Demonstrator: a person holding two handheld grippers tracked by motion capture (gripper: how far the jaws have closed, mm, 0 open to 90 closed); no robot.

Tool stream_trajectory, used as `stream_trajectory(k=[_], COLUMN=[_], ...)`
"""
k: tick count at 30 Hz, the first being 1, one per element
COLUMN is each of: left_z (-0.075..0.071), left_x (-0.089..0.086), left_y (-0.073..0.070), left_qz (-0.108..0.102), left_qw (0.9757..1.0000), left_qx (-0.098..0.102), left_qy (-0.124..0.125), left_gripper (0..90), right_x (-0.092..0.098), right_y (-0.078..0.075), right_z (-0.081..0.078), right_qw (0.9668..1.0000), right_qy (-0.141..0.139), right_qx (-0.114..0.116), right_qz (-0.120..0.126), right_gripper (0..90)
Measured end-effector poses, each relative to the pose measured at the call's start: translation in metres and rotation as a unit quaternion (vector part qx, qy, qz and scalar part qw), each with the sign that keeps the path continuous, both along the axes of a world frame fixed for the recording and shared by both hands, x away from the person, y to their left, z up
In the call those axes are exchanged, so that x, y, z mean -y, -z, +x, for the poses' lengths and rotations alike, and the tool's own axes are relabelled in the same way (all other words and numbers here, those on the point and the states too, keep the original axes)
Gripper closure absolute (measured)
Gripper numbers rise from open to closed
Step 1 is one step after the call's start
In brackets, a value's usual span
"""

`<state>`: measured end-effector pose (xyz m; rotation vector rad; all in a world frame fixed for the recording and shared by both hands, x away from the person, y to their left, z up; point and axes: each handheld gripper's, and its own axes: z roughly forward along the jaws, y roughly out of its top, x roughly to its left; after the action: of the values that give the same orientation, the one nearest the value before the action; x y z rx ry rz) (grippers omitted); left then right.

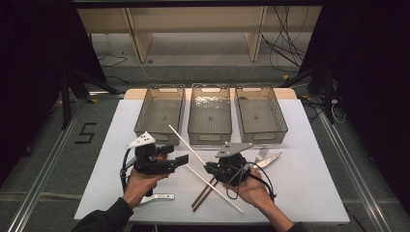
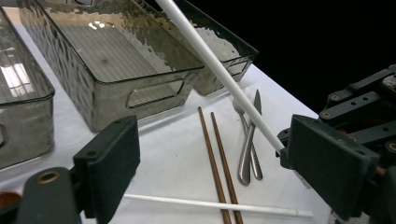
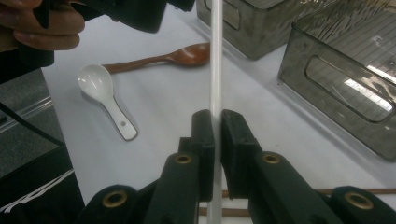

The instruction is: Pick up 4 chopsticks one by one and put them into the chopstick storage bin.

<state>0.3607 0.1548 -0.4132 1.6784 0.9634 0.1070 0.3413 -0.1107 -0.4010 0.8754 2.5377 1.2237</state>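
1. Clamped on a white chopstick [image 1: 186, 143], the right gripper [image 1: 209, 168] in the high view holds it raised at a slant, its far end over the near wall of the left bin [image 1: 160, 112]. The left gripper [image 1: 185, 160] sits just beside that stick with its jaws apart. Three smoky clear bins stand in a row: the left one, the middle bin [image 1: 210, 115] and the right bin [image 1: 261, 114], none with anything lying in it. A second white chopstick [image 1: 217, 186] lies on the white table [image 1: 309, 179], crossing two brown chopsticks [image 1: 203, 192].

2. Left gripper view: its jaws stand wide apart, nothing between them. The held stick [image 2: 219, 70] slants past the bin rims; the bins [image 2: 112, 65] look bare inside. A fork and knife [image 2: 248, 140] lie beside the brown pair [image 2: 215, 154].

3. Right gripper view: both pads press the stick [image 3: 215, 70]. A white spoon [image 3: 100, 91] and a wooden spoon [image 3: 173, 58] lie on the table.
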Motion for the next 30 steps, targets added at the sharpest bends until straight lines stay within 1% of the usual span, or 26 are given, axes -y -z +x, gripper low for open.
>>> stream_trajectory(k=[5,6,7,9,10,13,17,18,19,20,22,24,25,27,30], left_z=[0.000,0.000,0.001,0.001,0.001,0.001,0.000,0.000,0.000,0.000,0.000,0.000,0.000,0.000,0.000], left_x=[0.004,0.005,0.006,0.007,0.008,0.012,0.013,0.013,0.013,0.013,0.013,0.013,0.012,0.012,0.012], left_y=[0.001,0.001,0.001,0.001,0.001,0.001,0.002,0.002,0.002,0.002,0.003,0.004,0.004,0.004,0.005], left_qz=[-0.001,-0.003,-0.013,-0.015,-0.016,-0.017,-0.022,-0.027,-0.029,-0.031,-0.036,-0.042,-0.043,-0.046,-0.052], left_qw=[0.9999,0.9998,0.9996,0.9995,0.9994,0.9991,0.9983,0.9980,0.9977,0.9975,0.9966,0.9962,0.9959,0.9957,0.9950], left_qx=[-0.007,-0.008,-0.012,-0.015,-0.017,-0.025,-0.027,-0.030,-0.031,-0.033,-0.039,-0.042,-0.043,-0.043,-0.047], left_qy=[0.012,0.015,0.021,0.023,0.025,0.031,0.046,0.048,0.052,0.055,0.063,0.064,0.066,0.068,0.071], left_gripper=[23.4,23.4,27.2,31.2,31.2,39.0,47.2,49.5,49.5,53.2,57.0,60.5,60.5,65.1,68.0], right_x=[-0.004,-0.004,-0.006,-0.008,-0.008,-0.011,-0.014,-0.015,-0.015,-0.015,-0.016,-0.016,-0.016,-0.016,-0.016], right_y=[0.001,0.001,0.002,0.002,0.002,0.003,0.003,0.003,0.003,0.003,0.003,0.003,0.003,0.003,0.003], right_z=[-0.001,-0.001,-0.002,-0.002,-0.002,-0.004,-0.007,-0.007,-0.007,-0.007,-0.008,-0.008,-0.008,-0.009,-0.009], right_qw=[1.0000,1.0000,1.0000,1.0000,1.0000,0.9999,0.9997,0.9997,0.9997,0.9996,0.9996,0.9995,0.9995,0.9994,0.9993], right_qy=[-0.005,-0.005,-0.006,-0.007,-0.007,-0.014,-0.019,-0.020,-0.020,-0.021,-0.022,-0.022,-0.022,-0.022,-0.024], right_qx=[0.001,0.001,0.003,0.004,0.004,0.006,0.012,0.014,0.014,0.015,0.015,0.016,0.016,0.018,0.019], right_qz=[0.001,0.001,0.000,0.003,0.003,0.005,0.009,0.009,0.009,0.010,0.013,0.015,0.015,0.017,0.019], right_gripper=[84.8,84.8,84.8,84.8,84.8,84.8,84.8,84.8,84.8,84.8,84.8,84.8,84.8,84.8,84.8])
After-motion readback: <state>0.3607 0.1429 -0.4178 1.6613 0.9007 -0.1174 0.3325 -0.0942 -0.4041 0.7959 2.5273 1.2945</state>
